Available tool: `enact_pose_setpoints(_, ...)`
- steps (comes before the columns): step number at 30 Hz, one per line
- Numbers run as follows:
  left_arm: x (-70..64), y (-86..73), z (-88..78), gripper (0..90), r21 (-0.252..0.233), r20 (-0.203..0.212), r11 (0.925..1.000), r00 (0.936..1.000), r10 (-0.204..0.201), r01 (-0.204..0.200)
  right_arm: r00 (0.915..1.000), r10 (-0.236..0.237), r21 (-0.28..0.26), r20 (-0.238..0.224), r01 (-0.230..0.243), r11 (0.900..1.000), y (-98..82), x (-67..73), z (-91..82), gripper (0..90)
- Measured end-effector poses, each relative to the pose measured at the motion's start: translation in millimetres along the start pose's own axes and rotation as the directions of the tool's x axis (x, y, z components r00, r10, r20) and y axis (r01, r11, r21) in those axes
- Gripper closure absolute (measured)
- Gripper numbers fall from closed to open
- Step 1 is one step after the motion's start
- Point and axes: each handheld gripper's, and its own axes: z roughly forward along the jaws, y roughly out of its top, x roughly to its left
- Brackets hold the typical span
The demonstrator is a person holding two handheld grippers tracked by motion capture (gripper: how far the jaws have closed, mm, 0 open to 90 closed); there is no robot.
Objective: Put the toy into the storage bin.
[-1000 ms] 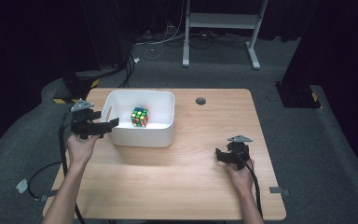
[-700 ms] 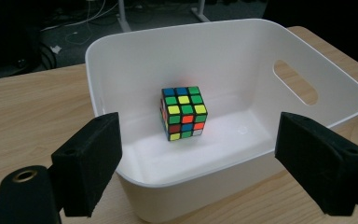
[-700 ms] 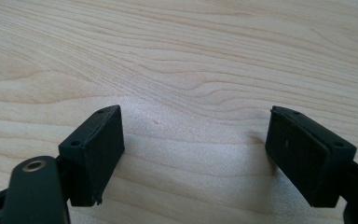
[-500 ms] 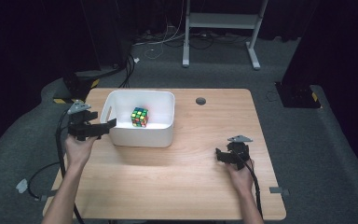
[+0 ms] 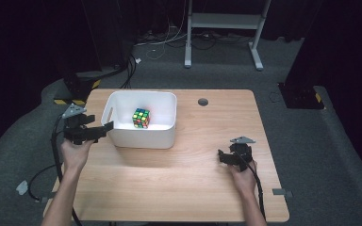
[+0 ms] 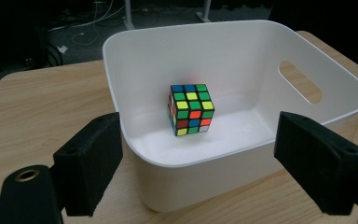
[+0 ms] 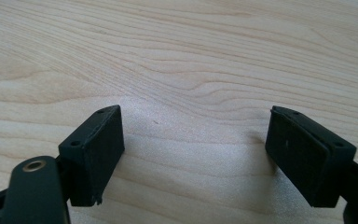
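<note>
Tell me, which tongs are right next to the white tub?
The left tongs, by the white tub holding the colourful cube; their jaws stand apart at its near wall. The right tongs sit apart over bare table.

1 overhead view, 2 close claw views

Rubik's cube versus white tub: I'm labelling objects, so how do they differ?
The cube is many-coloured on a black grid; the tub is plain white. The cube is small and closed; the tub is far larger, open-topped, with a handle slot. The cube sits inside the tub; the tub stands on the table. Both sit level.
</note>
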Motion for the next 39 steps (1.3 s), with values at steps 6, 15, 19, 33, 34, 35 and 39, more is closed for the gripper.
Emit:
enact_pose_setpoints(6, 3.3, -3.8, -3.0, 15.9, -0.004, 0.001, 0.9999, 1.0000, -0.010, 0.010, 1.0000, 0.000, 0.000, 0.000, 0.000, 1.000, 0.0, 0.0, 0.0, 19.4)
enact_pose_setpoints(15, 6.0, -8.0, -8.5, 16.3, -0.015, -0.001, 0.9997, 0.9998, -0.018, 0.018, 1.0000, 0.000, 0.000, 0.000, 0.000, 1.000, 0.0, 0.0, 0.0, 19.4)
enact_pose_setpoints(19, 6.4, -9.8, -9.3, 16.4, -0.017, 0.000, 0.9996, 0.9998, -0.021, 0.021, 1.0000, 0.000, 0.000, 0.000, 0.000, 1.000, 0.0, 0.0, 0.0, 19.4)
enact_pose_setpoints(33, 10.7, -19.0, -19.4, 17.8, -0.036, 0.000, 0.9985, 0.9992, -0.041, 0.041, 1.0000, 0.000, 0.000, 0.001, 0.000, 1.000, 0.0, 0.0, 0.0, 19.4)
enact_pose_setpoints(34, 11.3, -20.0, -20.1, 17.9, -0.039, 0.002, 0.9982, 0.9990, -0.045, 0.045, 1.0000, 0.000, 0.000, 0.001, 0.000, 1.000, 0.0, 0.1, 0.0, 19.4)
enact_pose_setpoints(35, 11.9, -20.8, -20.7, 18.0, -0.038, 0.001, 0.9982, 0.9989, -0.046, 0.046, 1.0000, 0.000, 0.000, 0.001, 0.000, 1.000, 0.0, 0.1, 0.0, 19.4)
enact_pose_setpoints(39, 12.7, -23.1, -22.0, 18.0, -0.037, 0.000, 0.9982, 0.9988, -0.048, 0.048, 1.0000, 0.000, 0.000, 0.001, 0.000, 1.000, 0.0, 0.1, 0.0, 19.4)
